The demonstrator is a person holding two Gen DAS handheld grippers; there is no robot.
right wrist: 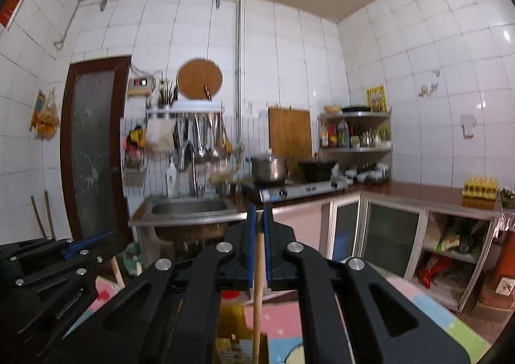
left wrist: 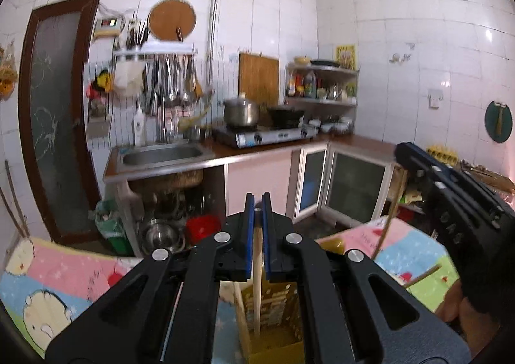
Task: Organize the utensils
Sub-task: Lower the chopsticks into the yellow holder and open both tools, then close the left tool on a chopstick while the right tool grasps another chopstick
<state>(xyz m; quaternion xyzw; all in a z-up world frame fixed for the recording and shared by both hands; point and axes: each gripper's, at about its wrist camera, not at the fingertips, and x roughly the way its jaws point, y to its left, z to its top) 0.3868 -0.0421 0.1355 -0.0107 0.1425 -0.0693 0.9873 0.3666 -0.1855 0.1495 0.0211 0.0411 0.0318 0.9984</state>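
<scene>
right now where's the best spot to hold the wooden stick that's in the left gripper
Near its top end, where the left gripper already pinches it. The wooden stick stands almost upright with its lower end down inside the yellow box, so only the upper shaft is free. Come from above, fingers either side of the shaft.

The bench (left wrist: 80, 270) is covered by a cartoon-printed cloth (left wrist: 412, 245) in pink, blue, green and yellow, with bear figures at the near left. On it, near the middle, stands a yellow cardboard box (left wrist: 273, 319), open at the top, with wooden sticks (left wrist: 257, 277) standing in it. At the right a thin stick (left wrist: 421, 275) seems to lie on the cloth, though blur makes this unsure.
</scene>
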